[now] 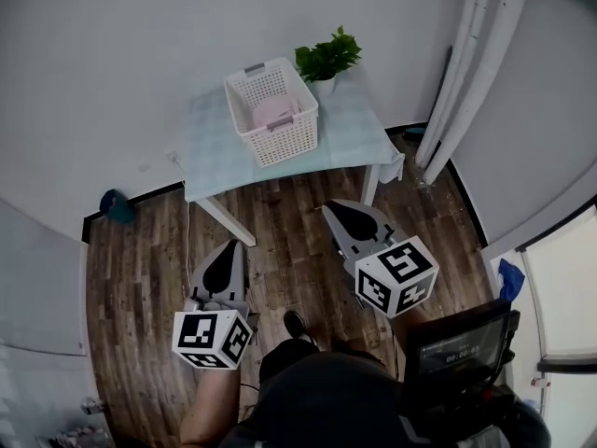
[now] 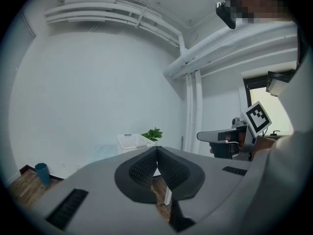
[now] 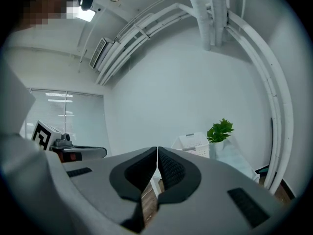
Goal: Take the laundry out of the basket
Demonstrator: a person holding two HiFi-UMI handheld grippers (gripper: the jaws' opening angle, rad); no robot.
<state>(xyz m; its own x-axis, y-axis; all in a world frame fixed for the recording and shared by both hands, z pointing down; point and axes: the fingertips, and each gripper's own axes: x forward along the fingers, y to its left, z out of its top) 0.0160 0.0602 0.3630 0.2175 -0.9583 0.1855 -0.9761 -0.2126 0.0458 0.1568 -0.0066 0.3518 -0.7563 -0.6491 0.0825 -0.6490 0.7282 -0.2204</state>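
A white slatted laundry basket (image 1: 272, 112) stands on a small table (image 1: 210, 152) with a pale checked cloth, and pink laundry (image 1: 274, 112) lies inside it. The same basket (image 2: 131, 141) shows far off in the left gripper view, and again small as the basket (image 3: 195, 143) in the right gripper view. My left gripper (image 1: 228, 250) hangs over the wood floor, well short of the table, jaws shut and empty. To its right my right gripper (image 1: 338, 210) is also shut with nothing in it, its tip near the table's front edge.
A green potted plant (image 1: 327, 59) sits at the table's far corner beside the basket. White pipes (image 1: 466, 73) run down the wall at right. A teal object (image 1: 116, 205) lies on the floor by the left wall. A dark screen device (image 1: 457, 348) is at lower right.
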